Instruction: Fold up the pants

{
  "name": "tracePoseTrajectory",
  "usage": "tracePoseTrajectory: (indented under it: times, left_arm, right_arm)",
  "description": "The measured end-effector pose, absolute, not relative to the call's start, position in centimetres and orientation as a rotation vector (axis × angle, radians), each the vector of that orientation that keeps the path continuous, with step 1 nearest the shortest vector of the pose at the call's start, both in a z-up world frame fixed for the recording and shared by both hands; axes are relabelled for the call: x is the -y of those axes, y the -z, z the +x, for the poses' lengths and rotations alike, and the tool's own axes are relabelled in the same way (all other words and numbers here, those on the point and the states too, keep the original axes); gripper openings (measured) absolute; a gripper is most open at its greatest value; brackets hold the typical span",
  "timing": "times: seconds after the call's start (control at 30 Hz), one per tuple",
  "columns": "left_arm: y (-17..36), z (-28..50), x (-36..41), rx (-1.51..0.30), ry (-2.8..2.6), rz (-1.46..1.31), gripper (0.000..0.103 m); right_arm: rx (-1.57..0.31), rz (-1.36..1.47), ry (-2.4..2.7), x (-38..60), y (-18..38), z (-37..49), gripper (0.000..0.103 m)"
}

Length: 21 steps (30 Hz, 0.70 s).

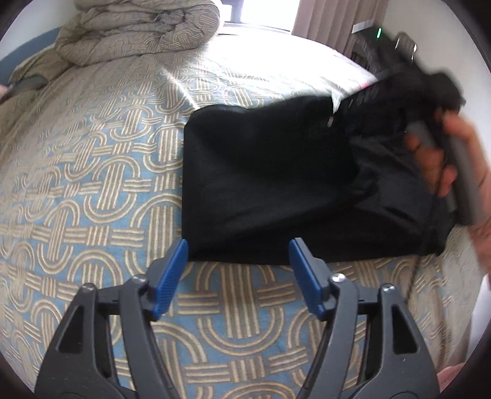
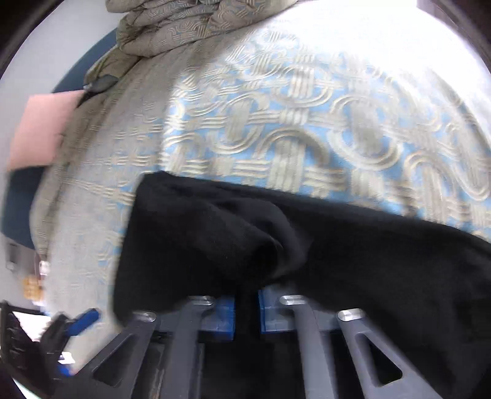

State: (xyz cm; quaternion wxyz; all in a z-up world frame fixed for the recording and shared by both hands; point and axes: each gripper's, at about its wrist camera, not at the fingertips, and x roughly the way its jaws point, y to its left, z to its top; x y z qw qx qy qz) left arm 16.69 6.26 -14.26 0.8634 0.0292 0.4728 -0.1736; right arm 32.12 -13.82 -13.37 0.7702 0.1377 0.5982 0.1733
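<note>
My right gripper (image 2: pixel 246 316) pinches the black pants (image 2: pixel 276 239); my left gripper (image 1: pixel 237 261) is spread at their six-o'clock edge, with a bunched quilt (image 1: pixel 138 30) at eleven and open bedspread (image 1: pixel 92 184) at nine.

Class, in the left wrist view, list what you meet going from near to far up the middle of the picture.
left gripper → black pants → patterned bedspread → bright window
</note>
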Motion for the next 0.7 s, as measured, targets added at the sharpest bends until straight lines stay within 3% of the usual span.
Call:
tracePoseTrajectory:
  times: [0.27,0.7]
  left_arm:
    - [15.1,17.2,-4.8,-1.003,0.371,0.085,0.071]
    - [16.7,18.4,-4.4,-0.95,0.177,0.189,0.075]
  right_arm:
    - [-1.221,0.392,-0.395,14.7,7.4,30.9,0.008]
    - [-1.208,0.518,-0.406,14.9,3.9,29.8,0.008]
